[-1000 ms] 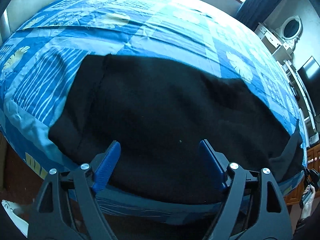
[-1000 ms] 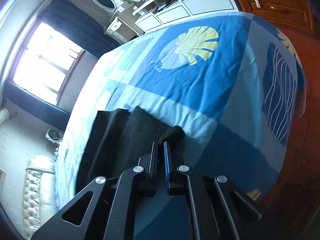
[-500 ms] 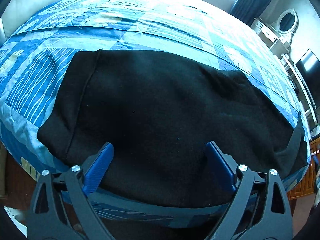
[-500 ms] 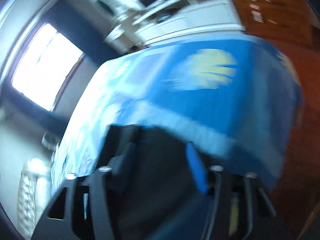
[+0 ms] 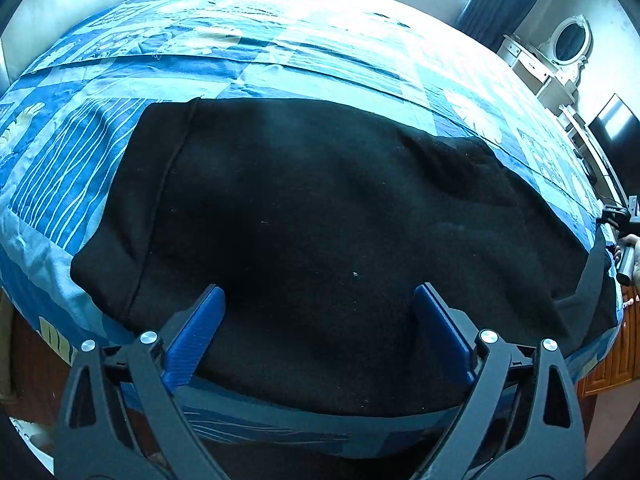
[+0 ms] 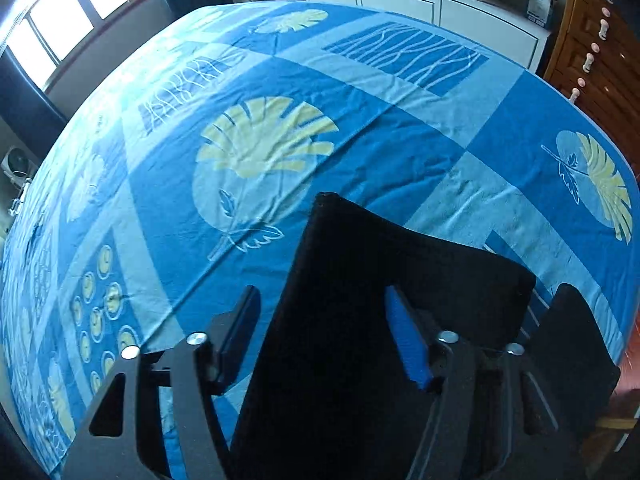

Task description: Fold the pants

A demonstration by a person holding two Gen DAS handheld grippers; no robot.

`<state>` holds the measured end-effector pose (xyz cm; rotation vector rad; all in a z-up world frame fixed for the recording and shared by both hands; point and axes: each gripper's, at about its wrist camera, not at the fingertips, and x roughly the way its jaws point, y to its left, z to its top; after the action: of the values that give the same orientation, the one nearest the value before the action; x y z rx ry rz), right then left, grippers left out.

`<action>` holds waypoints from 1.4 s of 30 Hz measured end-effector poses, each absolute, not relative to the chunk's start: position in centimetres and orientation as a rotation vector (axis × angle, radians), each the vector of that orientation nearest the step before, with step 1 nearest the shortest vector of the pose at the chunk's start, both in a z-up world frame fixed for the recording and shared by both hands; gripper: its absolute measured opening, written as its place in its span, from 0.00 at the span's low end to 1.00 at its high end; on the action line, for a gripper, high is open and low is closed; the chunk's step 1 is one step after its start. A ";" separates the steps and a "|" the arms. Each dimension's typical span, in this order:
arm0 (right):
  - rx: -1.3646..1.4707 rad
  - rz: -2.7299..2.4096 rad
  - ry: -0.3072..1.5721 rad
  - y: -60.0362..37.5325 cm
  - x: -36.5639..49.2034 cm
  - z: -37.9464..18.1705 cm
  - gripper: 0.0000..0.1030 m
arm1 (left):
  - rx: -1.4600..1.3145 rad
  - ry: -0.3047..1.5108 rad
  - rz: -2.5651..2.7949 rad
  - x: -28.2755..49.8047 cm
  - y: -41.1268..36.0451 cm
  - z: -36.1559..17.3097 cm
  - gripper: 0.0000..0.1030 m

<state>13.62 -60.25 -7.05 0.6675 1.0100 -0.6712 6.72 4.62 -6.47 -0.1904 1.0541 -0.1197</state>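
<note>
Left gripper [image 5: 318, 308] spread wide, hovering over near edge of black pants [image 5: 320, 220], pads not pinching cloth. Pants lie flat across blue patterned bedspread [image 5: 240, 52]. Right gripper [image 6: 322, 324] part open, jaws closing above pant-leg end [image 6: 380, 260]; cloth contact probably none, view unclear.

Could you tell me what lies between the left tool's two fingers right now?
Only the black pants, lying flat on the blue bedspread; the left tool hangs open above them, gripping nothing, as the left wrist view shows.
</note>
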 end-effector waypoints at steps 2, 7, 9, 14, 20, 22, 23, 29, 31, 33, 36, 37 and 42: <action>0.742 -0.595 0.970 -60.7 12.3 -6.5 0.08 | -0.186 1.053 -0.119 6.7 4.5 -6.5 0.93; 0.838 -0.486 0.752 -61.2 5.2 -2.9 0.07 | -0.182 1.049 -0.113 6.6 4.4 -6.5 0.93; 0.890 -0.465 0.666 -61.3 0.1 -1.7 0.07 | -0.184 1.049 -0.111 6.5 4.4 -6.5 0.93; 1.010 -0.489 0.544 -61.3 -10.1 -2.7 0.07 | -0.184 1.049 -0.100 6.4 4.3 -6.4 0.93; 1.206 -0.521 0.567 -61.7 -16.4 -9.9 0.07 | -0.178 1.052 -0.088 6.2 4.2 -6.4 0.93; 1.238 -0.509 0.556 -61.8 -16.6 -11.1 0.07 | -0.176 1.054 -0.086 6.2 4.2 -6.5 0.93; 1.234 -0.510 0.554 -61.8 -16.5 -11.2 0.07 | -0.175 1.055 -0.084 6.3 4.1 -6.4 0.93; 1.134 -0.579 0.544 -62.0 -15.9 -9.5 0.06 | -0.177 1.060 -0.075 6.2 4.1 -6.4 0.93; 1.196 -0.573 0.559 -62.7 -15.8 -10.9 0.06 | -0.169 1.062 -0.076 6.3 4.0 -6.5 0.93; 1.257 -0.546 0.529 -63.0 -16.3 -11.3 0.06 | -0.164 1.063 -0.082 6.4 4.0 -6.6 0.94; 1.334 -0.511 0.461 -62.8 -17.3 -11.2 0.17 | -0.168 1.065 -0.088 6.4 4.1 -6.6 0.94; 1.347 -0.491 0.451 -62.5 -17.3 -11.1 0.23 | -0.166 1.066 -0.091 6.4 4.1 -6.6 0.94; 1.374 -0.357 0.471 -59.4 -15.6 -10.8 0.35 | -0.161 1.067 -0.108 6.3 4.2 -6.5 0.94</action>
<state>-15.63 -59.41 -10.79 1.3738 0.4711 -0.3569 6.30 4.16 -6.54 -0.1614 1.0671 -0.1083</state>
